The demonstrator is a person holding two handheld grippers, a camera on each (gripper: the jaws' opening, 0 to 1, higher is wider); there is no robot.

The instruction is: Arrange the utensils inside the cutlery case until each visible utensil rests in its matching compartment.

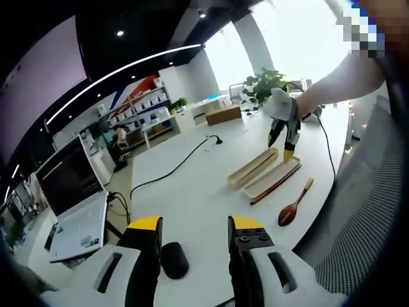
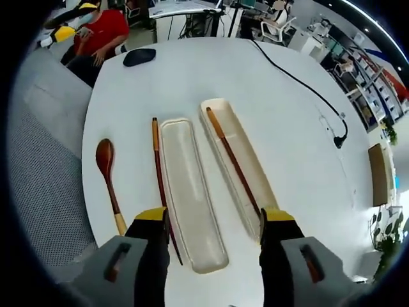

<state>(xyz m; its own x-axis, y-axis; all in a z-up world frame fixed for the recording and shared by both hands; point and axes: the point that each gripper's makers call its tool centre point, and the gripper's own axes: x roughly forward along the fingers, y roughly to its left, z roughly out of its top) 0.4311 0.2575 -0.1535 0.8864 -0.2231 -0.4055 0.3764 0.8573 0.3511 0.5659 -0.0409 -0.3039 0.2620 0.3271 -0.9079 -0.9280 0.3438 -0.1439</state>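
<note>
The cutlery case lies as two cream halves side by side on the white table. One brown chopstick [image 2: 233, 160] rests inside the right half [image 2: 255, 182]. The left half [image 2: 192, 192] holds nothing. A second chopstick [image 2: 158, 182] lies on the table along its left edge, and a wooden spoon [image 2: 108, 176] lies further left. My right gripper [image 2: 215, 220] hangs open above the near ends of both halves. In the left gripper view the case [image 1: 262, 173], spoon [image 1: 293, 208] and right gripper [image 1: 284, 137] sit far off. My left gripper [image 1: 195, 233] is open over a black mouse [image 1: 174, 259].
A black cable [image 1: 172, 169] runs across the table toward an open laptop [image 1: 73, 204] off its left side. A cardboard box [image 1: 223, 114] and a plant [image 1: 265, 83] stand at the far end. The mouse [image 2: 139, 56] lies near the far edge, with a person in red [image 2: 102, 32] behind it.
</note>
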